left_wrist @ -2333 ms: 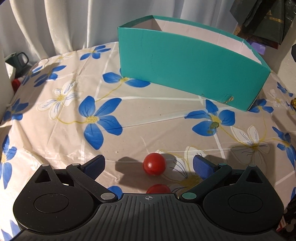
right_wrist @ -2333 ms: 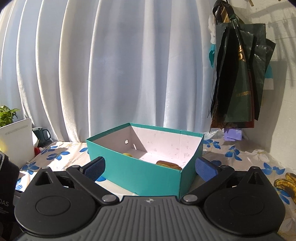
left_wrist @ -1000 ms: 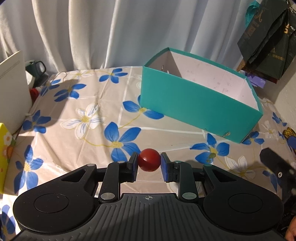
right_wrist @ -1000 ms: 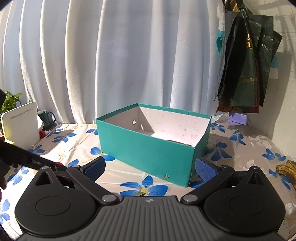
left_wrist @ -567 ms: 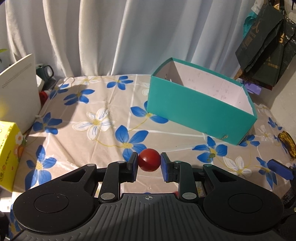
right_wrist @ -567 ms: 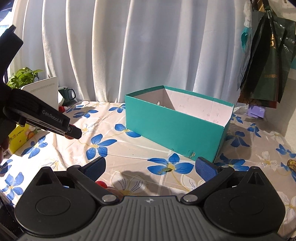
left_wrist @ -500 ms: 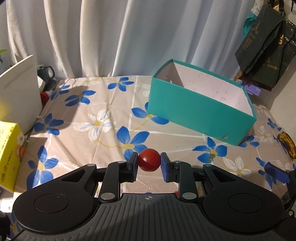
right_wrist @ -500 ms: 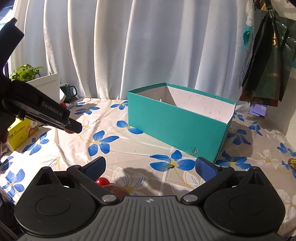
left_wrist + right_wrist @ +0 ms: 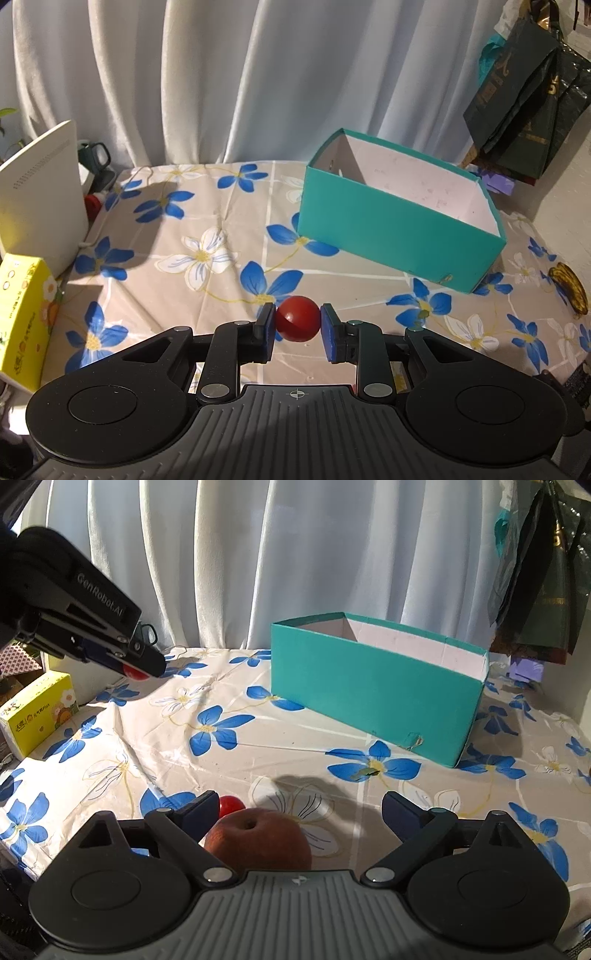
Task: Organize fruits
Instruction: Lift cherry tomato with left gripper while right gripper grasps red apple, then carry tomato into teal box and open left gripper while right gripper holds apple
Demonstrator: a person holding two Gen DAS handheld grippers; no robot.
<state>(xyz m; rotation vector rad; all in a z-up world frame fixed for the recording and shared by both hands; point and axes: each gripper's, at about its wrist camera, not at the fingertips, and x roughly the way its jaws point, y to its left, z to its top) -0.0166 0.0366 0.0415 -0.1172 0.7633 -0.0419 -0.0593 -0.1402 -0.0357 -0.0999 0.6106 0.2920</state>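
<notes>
In the left wrist view my left gripper (image 9: pixel 297 326) is shut on a small red tomato (image 9: pixel 297 323) and holds it above the flowered tablecloth. The teal box (image 9: pixel 399 236) stands beyond it to the right, open at the top. In the right wrist view my right gripper (image 9: pixel 299 812) hangs low over a brownish-red apple (image 9: pixel 257 840) that lies between its fingers; the jaws are closing and the pads are clear of it. A second small red tomato (image 9: pixel 231 805) lies by the left finger. The left gripper (image 9: pixel 142 666) with its tomato shows at the upper left there.
A yellow tissue box (image 9: pixel 22 317) and a white device (image 9: pixel 40 195) stand at the table's left edge, with a dark mug (image 9: pixel 94 160) behind. A dark-spotted banana (image 9: pixel 567 286) lies at the right edge. Dark bags (image 9: pixel 528 122) hang at the upper right. White curtains close the back.
The left gripper took hold of the red tomato and lifted it off the cloth. The right gripper came down and forward over the table; the apple and second tomato came into its view.
</notes>
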